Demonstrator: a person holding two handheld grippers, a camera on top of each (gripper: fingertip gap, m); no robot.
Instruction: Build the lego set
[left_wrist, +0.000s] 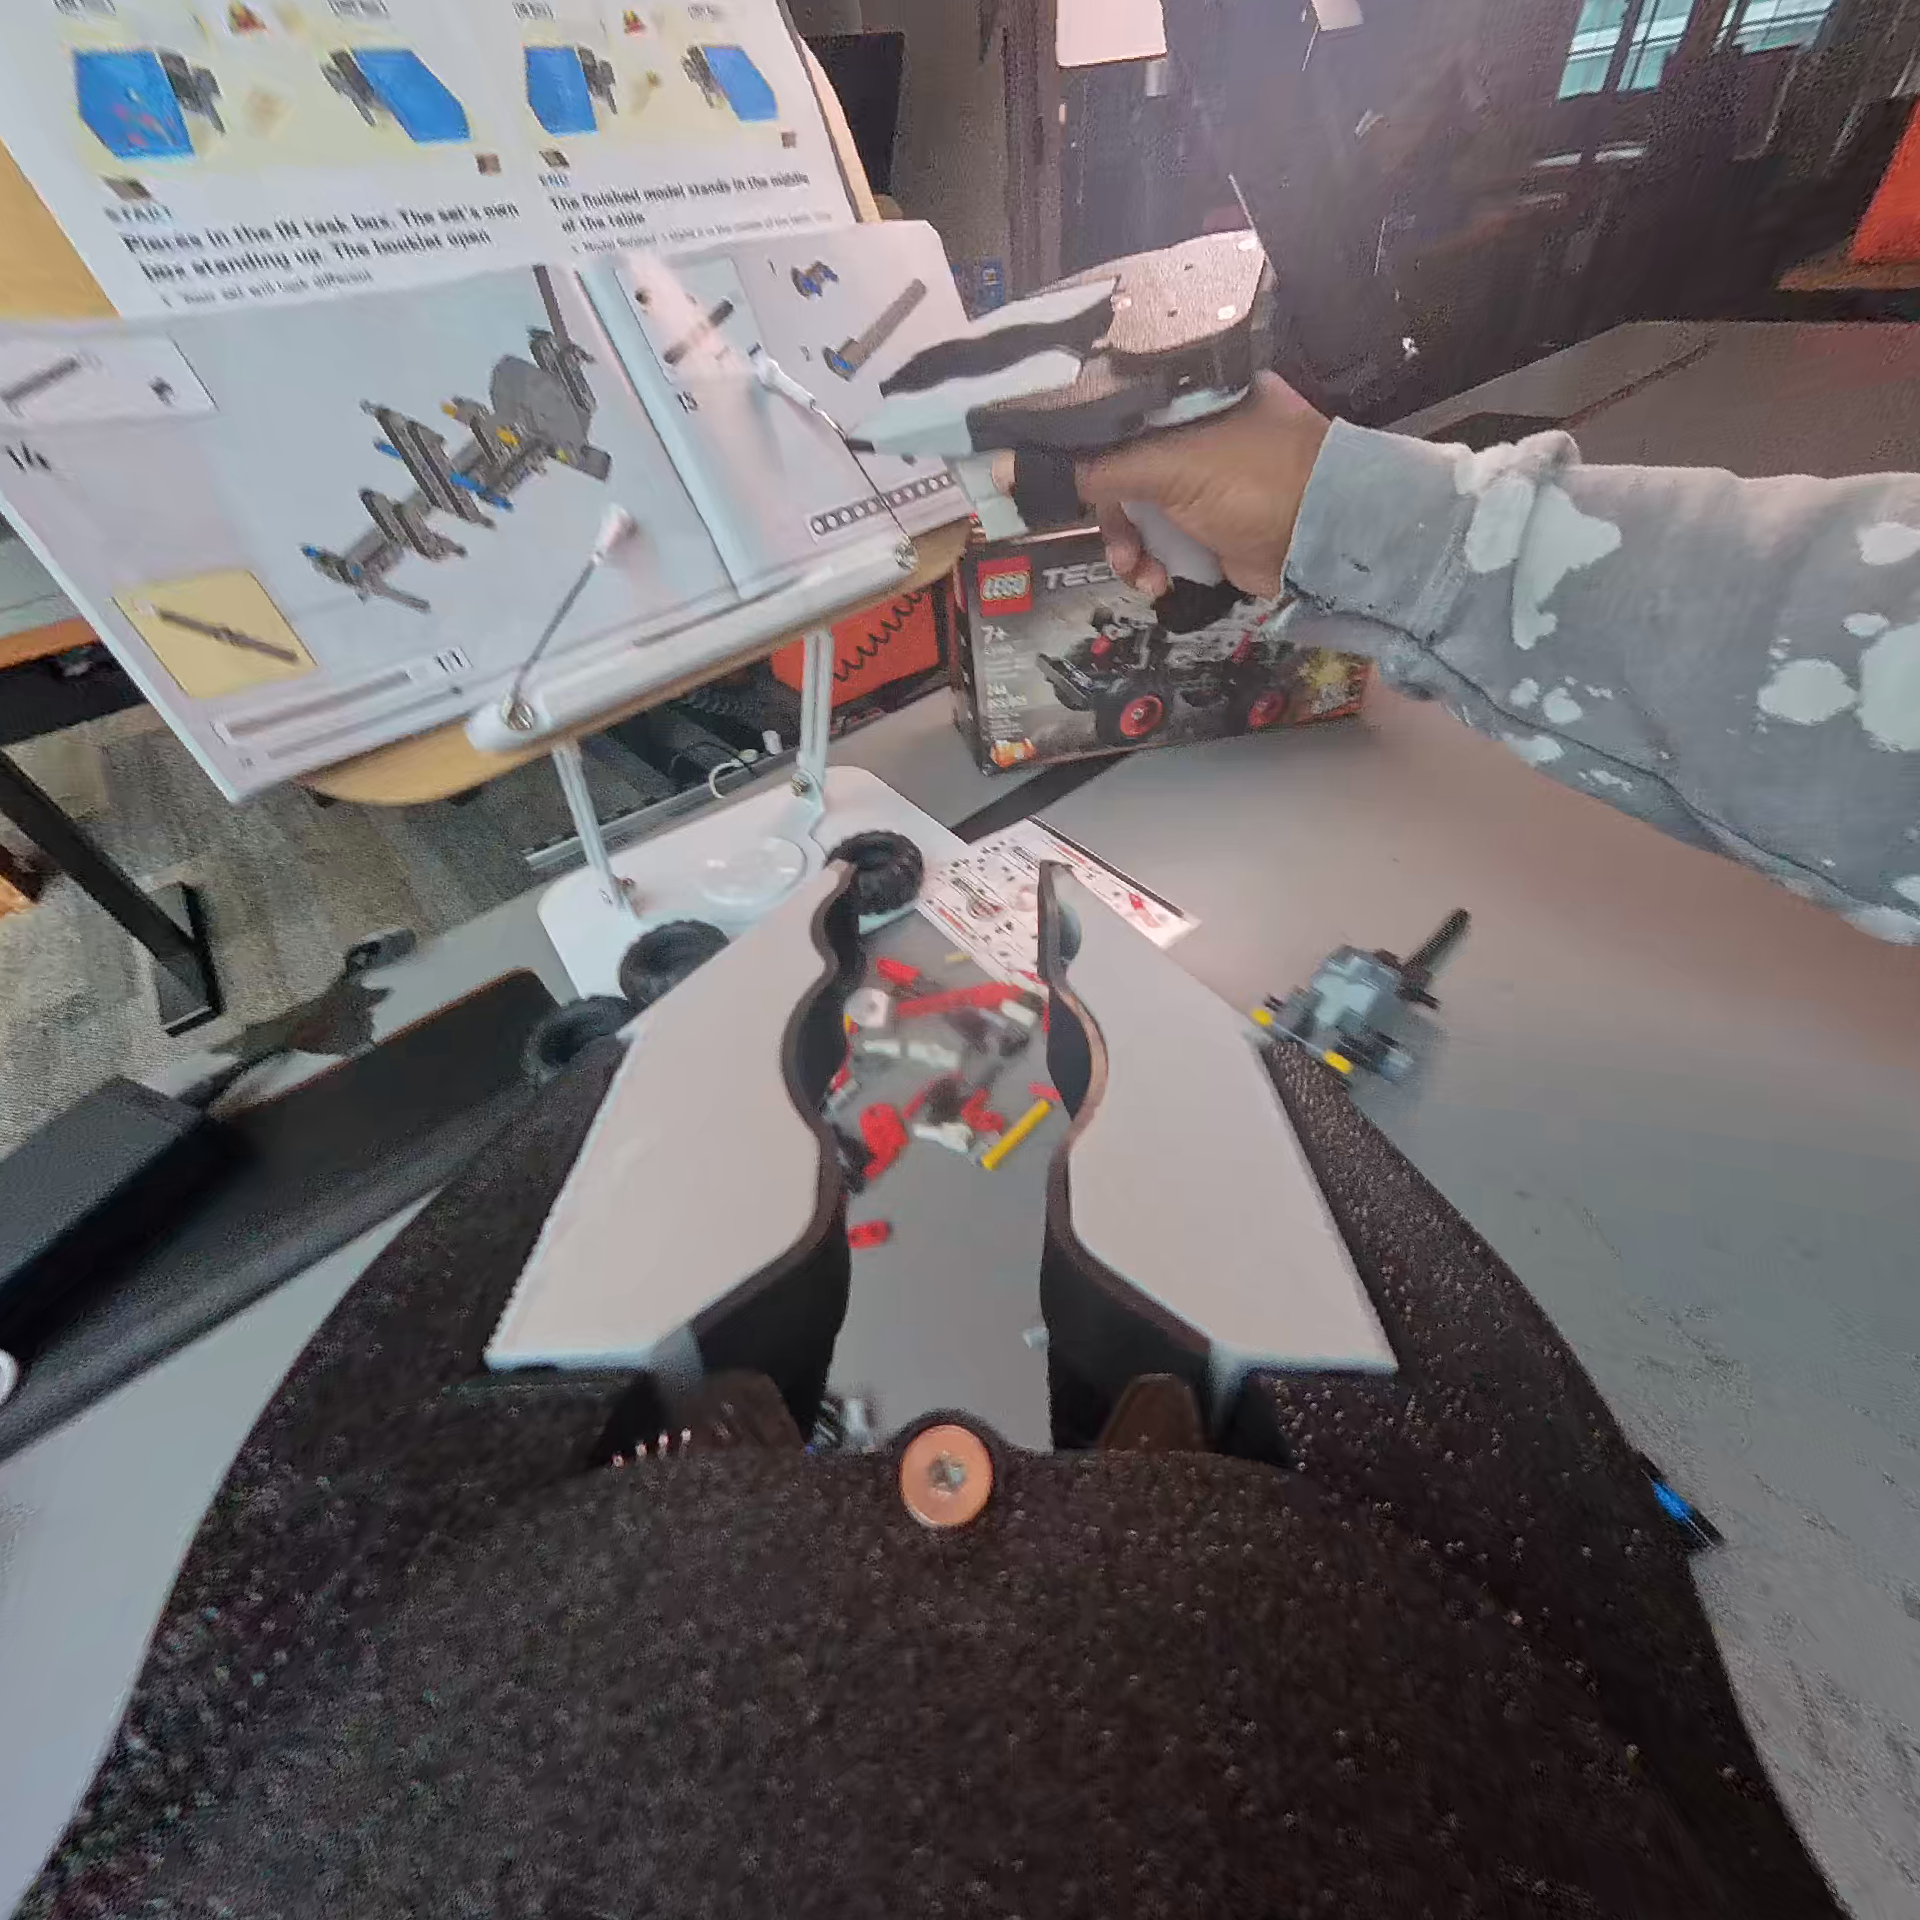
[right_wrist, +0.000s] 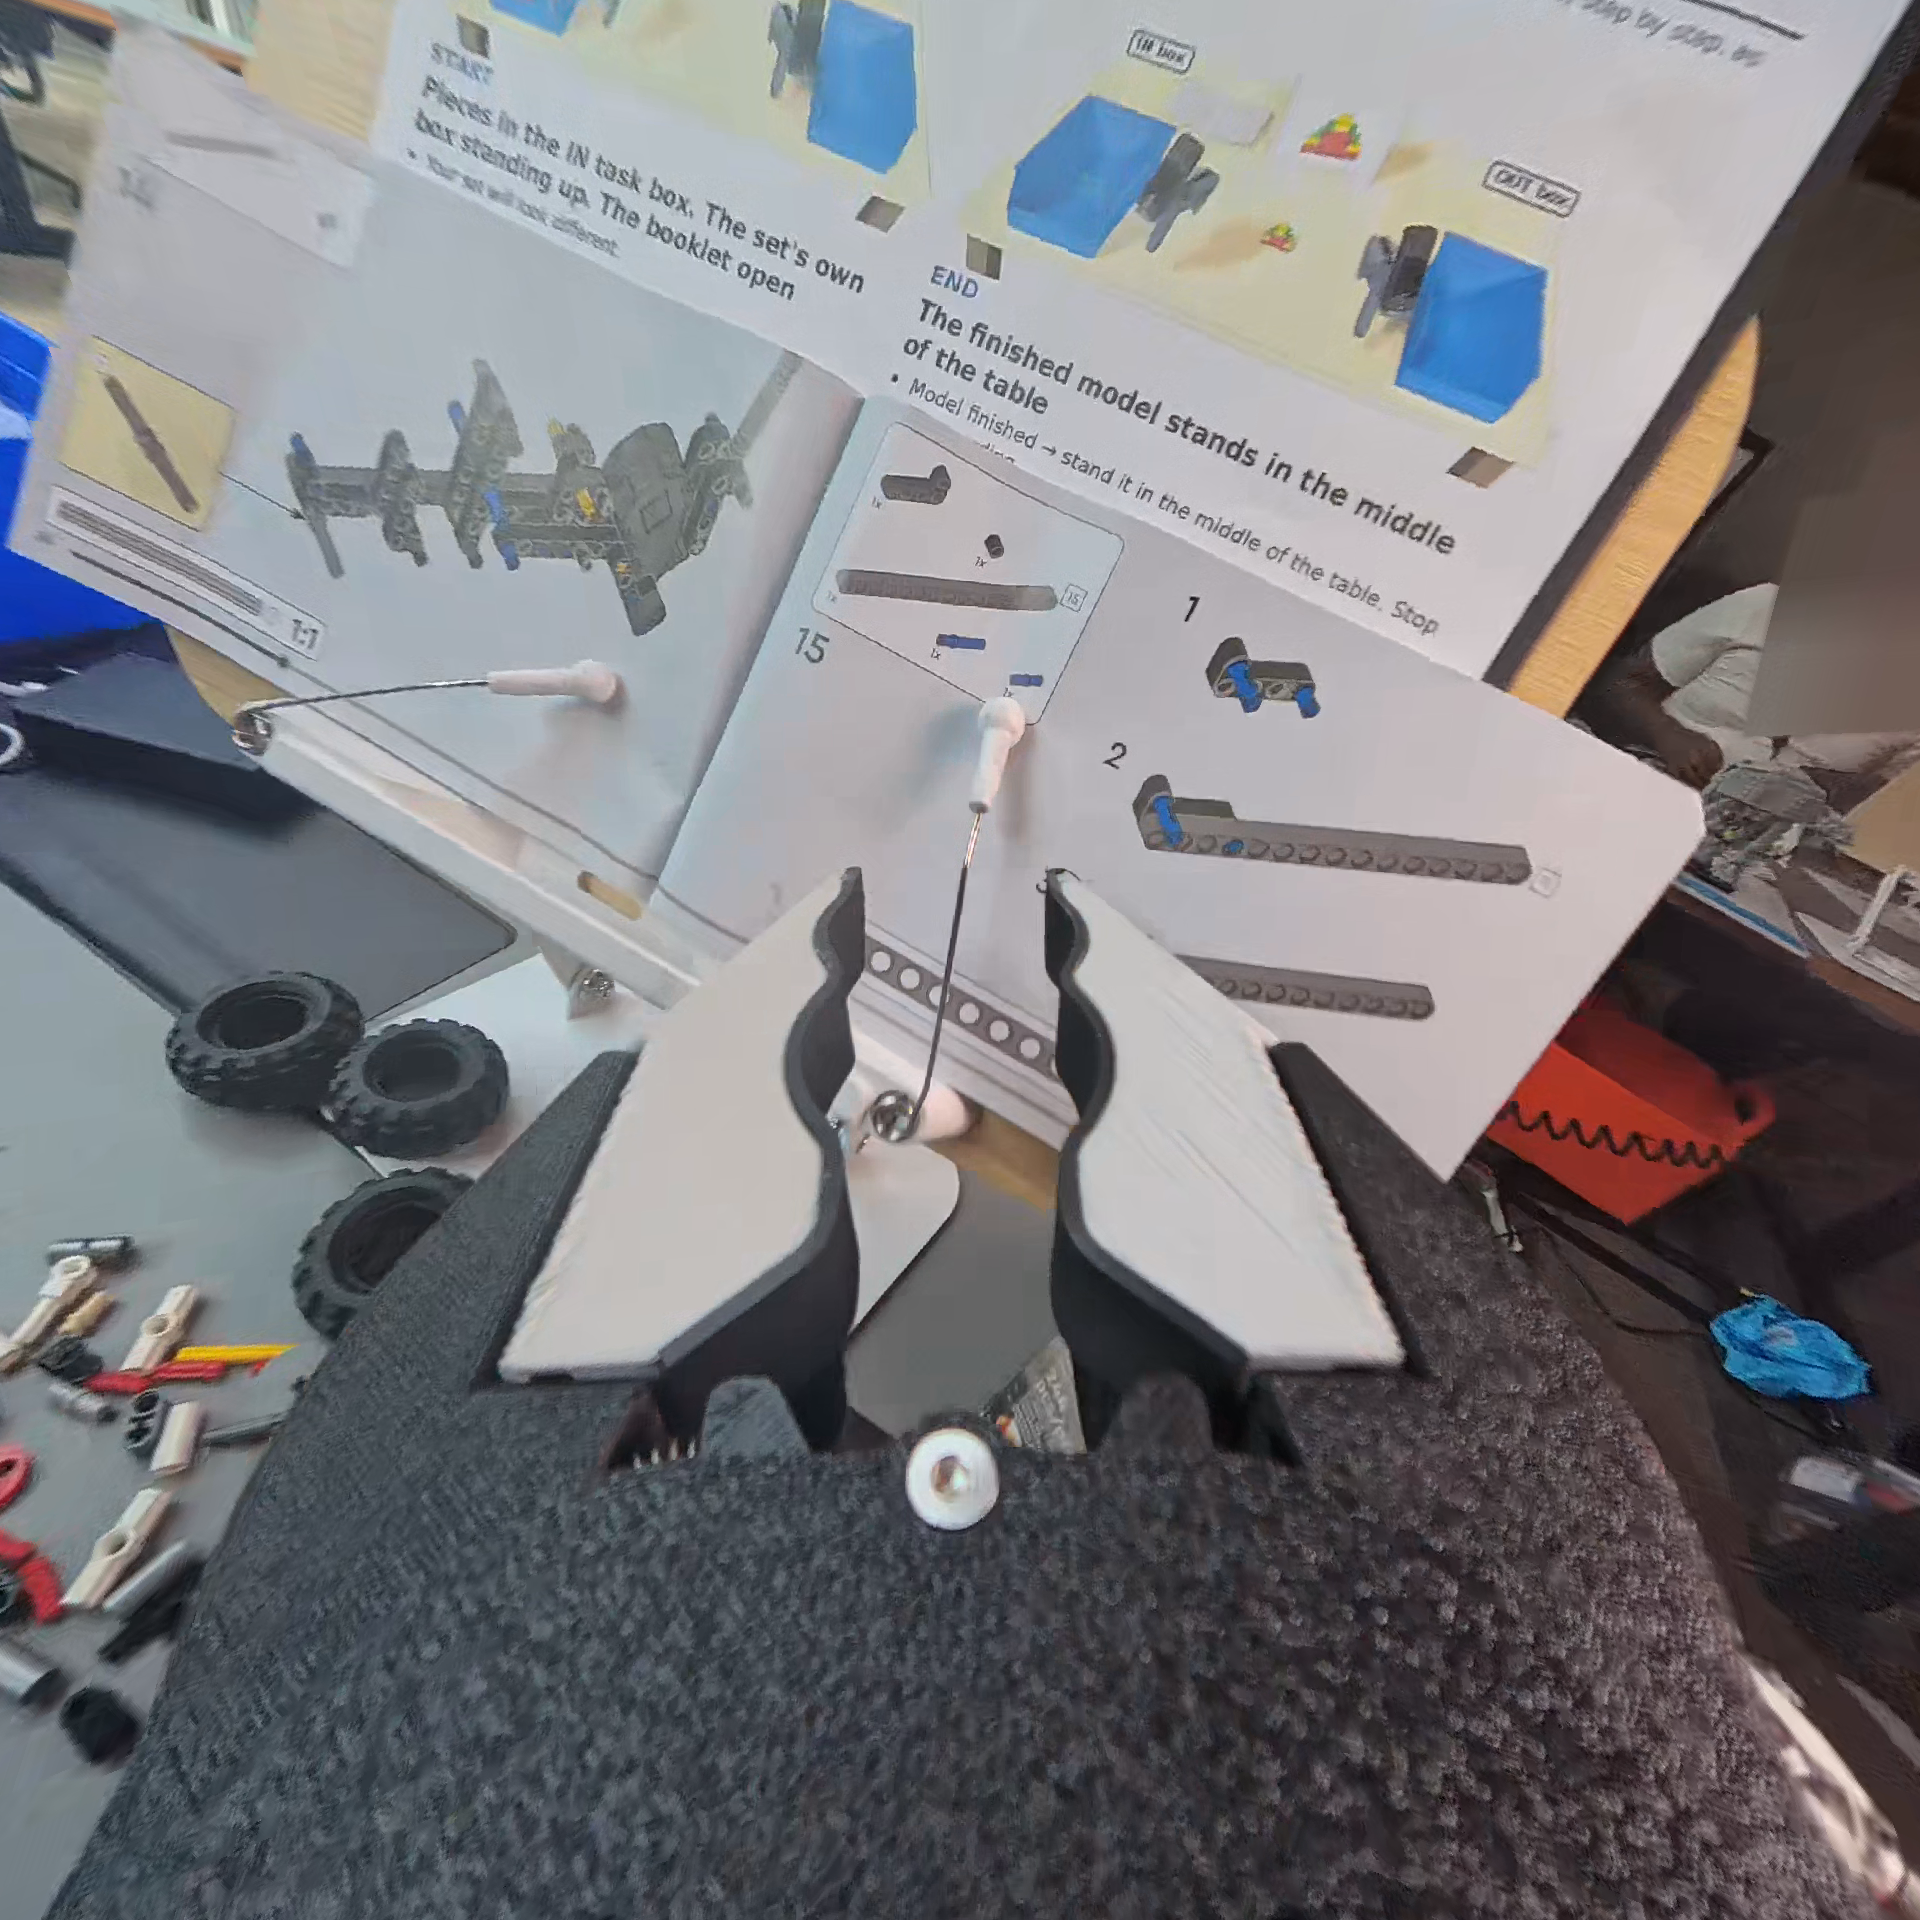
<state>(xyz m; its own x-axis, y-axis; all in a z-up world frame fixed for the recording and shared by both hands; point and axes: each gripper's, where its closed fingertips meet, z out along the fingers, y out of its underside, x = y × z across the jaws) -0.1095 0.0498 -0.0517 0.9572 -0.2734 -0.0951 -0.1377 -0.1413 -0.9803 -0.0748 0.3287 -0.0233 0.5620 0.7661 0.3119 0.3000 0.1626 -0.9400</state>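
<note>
My left gripper (left_wrist: 948, 883) is open and empty, above a pile of small loose red, white, black and yellow Lego pieces (left_wrist: 935, 1070) on the grey table (left_wrist: 1507, 1299). A partly built grey assembly (left_wrist: 1351, 1008) with a black axle lies to the right of the pile. My right gripper (right_wrist: 954, 883) is open and empty, raised close to the right page of the open instruction booklet (right_wrist: 1299, 748), with a page-holder wire arm (right_wrist: 987, 748) between its fingers. In the left wrist view the right gripper (left_wrist: 883, 426) is held by a hand at the booklet (left_wrist: 416, 499).
The booklet rests on a white stand (left_wrist: 727, 862). Three black tyres (right_wrist: 265, 1039) (right_wrist: 421, 1086) (right_wrist: 364, 1247) lie by its base. The Lego box (left_wrist: 1122, 644) stands behind. A sticker sheet (left_wrist: 1029, 894) lies flat. An instruction sheet (right_wrist: 1195, 260) stands behind the booklet. An orange basket (right_wrist: 1621, 1122) is beyond the table. The gap from one gripper's tips to the other's is roughly 30 cm. The partly built grey assembly (left_wrist: 1351, 1008) sits 20 cm or so from the ends of my left fingers.
</note>
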